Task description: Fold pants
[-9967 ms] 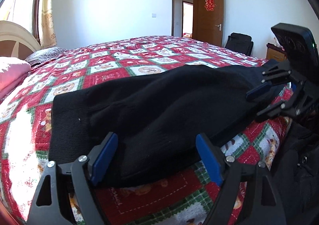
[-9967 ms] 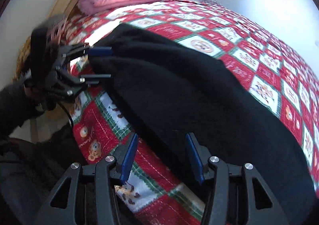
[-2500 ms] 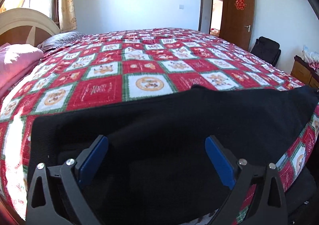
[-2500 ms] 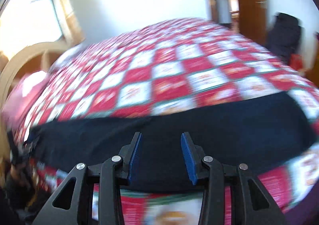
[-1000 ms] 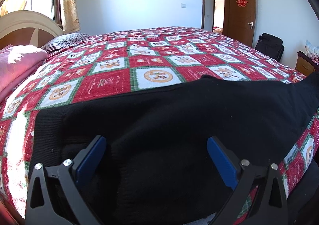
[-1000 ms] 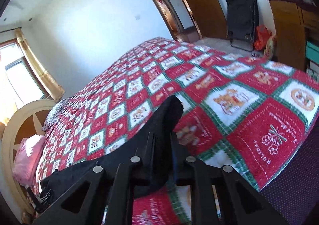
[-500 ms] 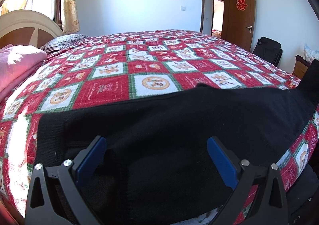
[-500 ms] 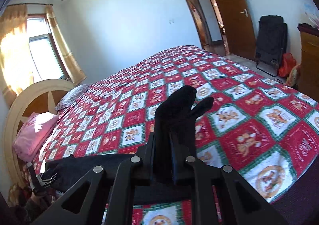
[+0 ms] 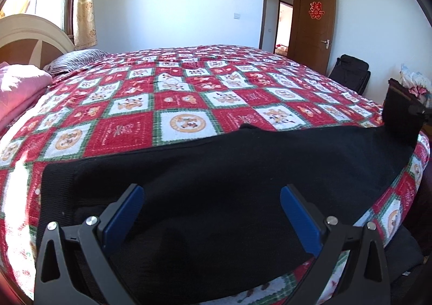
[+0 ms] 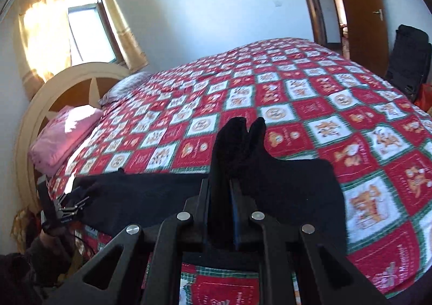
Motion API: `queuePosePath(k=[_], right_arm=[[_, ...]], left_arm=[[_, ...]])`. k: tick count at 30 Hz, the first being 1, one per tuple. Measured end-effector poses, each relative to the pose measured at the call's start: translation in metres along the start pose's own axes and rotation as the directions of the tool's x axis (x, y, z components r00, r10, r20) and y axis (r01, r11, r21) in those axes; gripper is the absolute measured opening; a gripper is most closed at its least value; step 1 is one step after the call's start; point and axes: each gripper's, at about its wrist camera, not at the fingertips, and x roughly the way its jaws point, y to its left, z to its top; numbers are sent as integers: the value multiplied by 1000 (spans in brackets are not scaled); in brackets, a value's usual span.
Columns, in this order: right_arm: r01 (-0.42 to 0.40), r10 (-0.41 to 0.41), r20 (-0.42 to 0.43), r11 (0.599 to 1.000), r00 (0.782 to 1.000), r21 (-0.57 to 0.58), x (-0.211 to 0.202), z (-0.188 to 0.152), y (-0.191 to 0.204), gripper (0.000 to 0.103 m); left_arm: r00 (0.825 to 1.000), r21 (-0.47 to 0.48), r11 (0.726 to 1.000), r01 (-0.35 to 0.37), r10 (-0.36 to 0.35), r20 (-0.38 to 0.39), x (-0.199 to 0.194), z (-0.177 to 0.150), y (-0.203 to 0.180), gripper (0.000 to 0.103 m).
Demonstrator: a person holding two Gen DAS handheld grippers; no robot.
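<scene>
Right gripper [image 10: 220,191] is clamped on the leg end of the black pants [image 10: 162,197], jaws closed tight with fabric pinched between them; the cuffs stick up above the fingers as two rounded lobes. That end is lifted off the bed [image 10: 364,148], the rest of the pants lies flat along the near edge of the red checked quilt.

Left gripper [image 9: 210,213] has its jaws spread wide, blue pads [image 9: 124,215] on either side over the waist end of the pants [image 9: 216,170], not gripping anything. In the left wrist view the pants run from the near left corner across to the right, where the raised end shows beside the right gripper [image 9: 415,111].

Pink pillow [image 10: 64,134] sits by the headboard [image 10: 54,89], well apart from the pants. Brown door [image 9: 314,29] stands open at the far wall.
</scene>
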Motion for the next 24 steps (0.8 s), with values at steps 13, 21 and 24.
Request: queuePosePath(k=[13,21,24], right_arm=[[-71,58,-122,992,991,-104,65,-19,62,14],[-84,47,-236,985,971,-148,117,-38,86,14],[-103,58,-286,984,957,-145,127,-45,84,21]], left_arm=[[997,39,996,76,-75,-21,2,-4,-33,103],[988,25,988,153,-152,-36,7,-2,-52,103],[981,18,982,188,-188,-41,11,4,-62,103]])
